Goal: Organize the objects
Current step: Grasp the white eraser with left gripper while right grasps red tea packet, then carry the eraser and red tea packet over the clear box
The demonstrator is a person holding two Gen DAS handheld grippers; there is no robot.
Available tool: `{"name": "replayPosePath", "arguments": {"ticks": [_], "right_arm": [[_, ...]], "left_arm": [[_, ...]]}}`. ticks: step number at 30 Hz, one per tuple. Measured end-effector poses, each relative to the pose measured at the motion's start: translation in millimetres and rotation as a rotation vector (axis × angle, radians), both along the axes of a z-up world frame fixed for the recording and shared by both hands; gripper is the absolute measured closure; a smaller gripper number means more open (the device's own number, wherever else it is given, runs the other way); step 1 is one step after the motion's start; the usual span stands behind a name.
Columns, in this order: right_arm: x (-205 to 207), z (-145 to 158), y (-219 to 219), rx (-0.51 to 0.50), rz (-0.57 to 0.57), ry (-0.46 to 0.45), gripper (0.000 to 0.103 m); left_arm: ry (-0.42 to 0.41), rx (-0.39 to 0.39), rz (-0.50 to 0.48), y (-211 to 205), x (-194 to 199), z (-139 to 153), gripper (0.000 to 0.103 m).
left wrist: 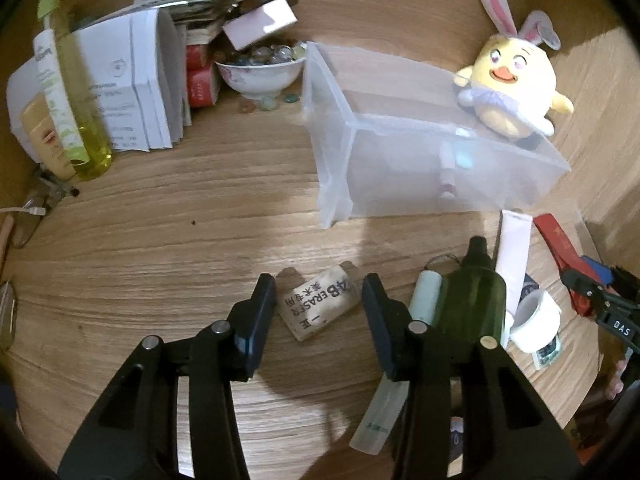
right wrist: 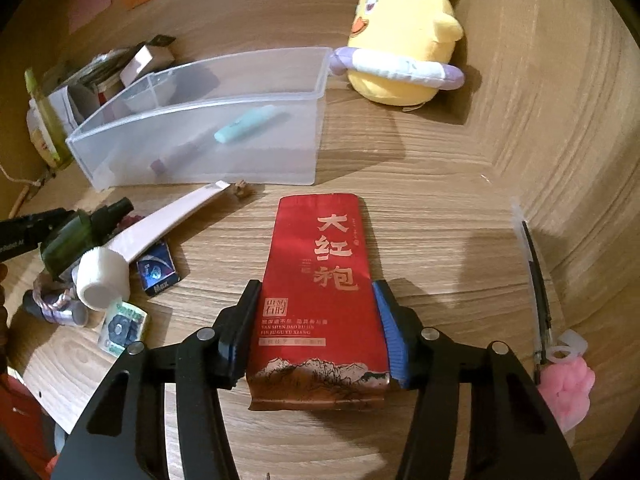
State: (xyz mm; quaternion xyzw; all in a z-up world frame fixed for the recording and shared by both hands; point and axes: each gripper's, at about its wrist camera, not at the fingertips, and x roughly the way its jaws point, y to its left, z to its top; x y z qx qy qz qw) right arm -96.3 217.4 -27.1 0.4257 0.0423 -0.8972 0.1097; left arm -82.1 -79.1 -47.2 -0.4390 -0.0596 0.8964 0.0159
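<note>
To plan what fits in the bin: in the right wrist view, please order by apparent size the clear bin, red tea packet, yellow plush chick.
1. clear bin
2. red tea packet, enlarged by nearness
3. yellow plush chick

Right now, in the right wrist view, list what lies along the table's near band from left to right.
Green bottle → white tape roll → blue card pack → red tea packet → pen → pink toy.
</note>
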Motion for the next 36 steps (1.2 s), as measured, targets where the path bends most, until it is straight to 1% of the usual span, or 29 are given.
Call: {"name": "replayPosePath", "arguments": {"ticks": [6, 15, 19, 27, 32, 36], "right_arm": [[2, 9, 9, -0.008, -0.007, 0.02, 0.052], [8, 32, 21, -0.012, -0.035, 0.09, 0.052], [9, 47, 20, -0.004, -0.024, 0.137, 0.052], [7, 80, 16, -0.038, 0.014, 0.243, 0.052], [-2, 94, 2, -0.03, 0.052, 0.306, 0.052], [-12, 103, -9, -0.043, 0.089, 0.334, 0.052]], "left_arm": [[0.06, -0.014, 0.021, 0, 6, 16, 0.058], [0.146, -0.002, 0.026, 7, 11, 44, 0.058], [0.185, 0.011, 0.026, 11, 10, 57, 0.058], [0.268, 0.027, 0.015, 22, 8, 85, 0.058], [0.306, 0.023, 0.017, 25, 4, 98, 0.058], [0.331, 0.024, 0.019, 27, 0, 107, 0.058]]}}
